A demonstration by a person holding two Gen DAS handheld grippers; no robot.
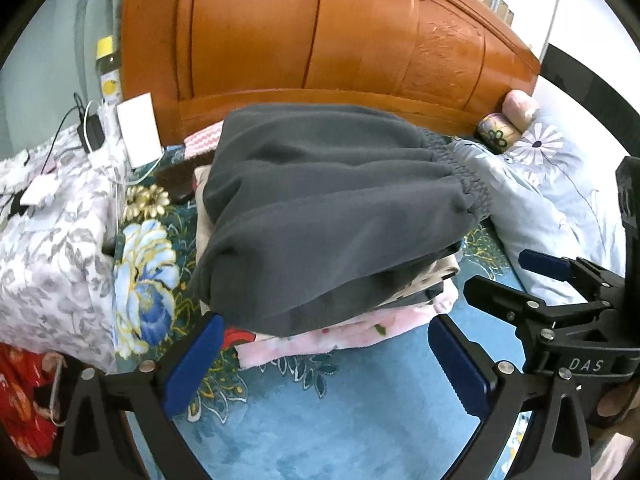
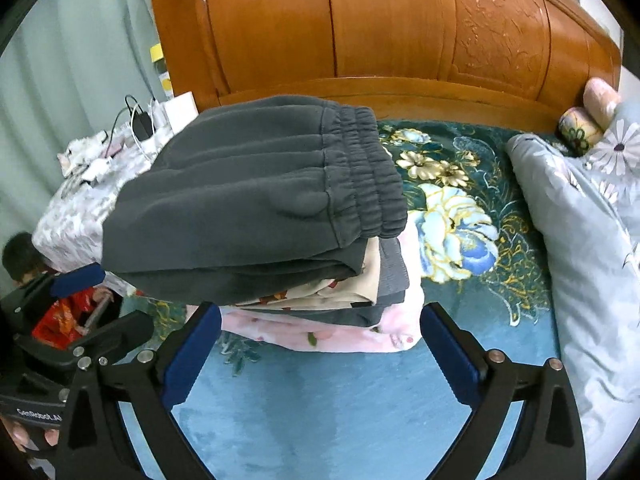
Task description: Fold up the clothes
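Our left gripper [image 1: 324, 364] and right gripper [image 2: 320, 350] both gape wide with nothing between their blue pads, hovering side by side just near of the clothes stack [image 2: 320, 312]. Folded grey sweatpants [image 2: 256, 200] top that stack, which rests on the blue floral blanket [image 2: 328, 412]. Farther off stands the wooden headboard [image 1: 320, 32]; a pale quilt [image 2: 580, 248] lies right.

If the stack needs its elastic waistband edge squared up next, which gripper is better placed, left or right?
Probably the right gripper. In the right wrist view, the grey pants show their waistband near centre, close ahead of its open fingers. In the left wrist view the waistband sits far across the stack from the left gripper.
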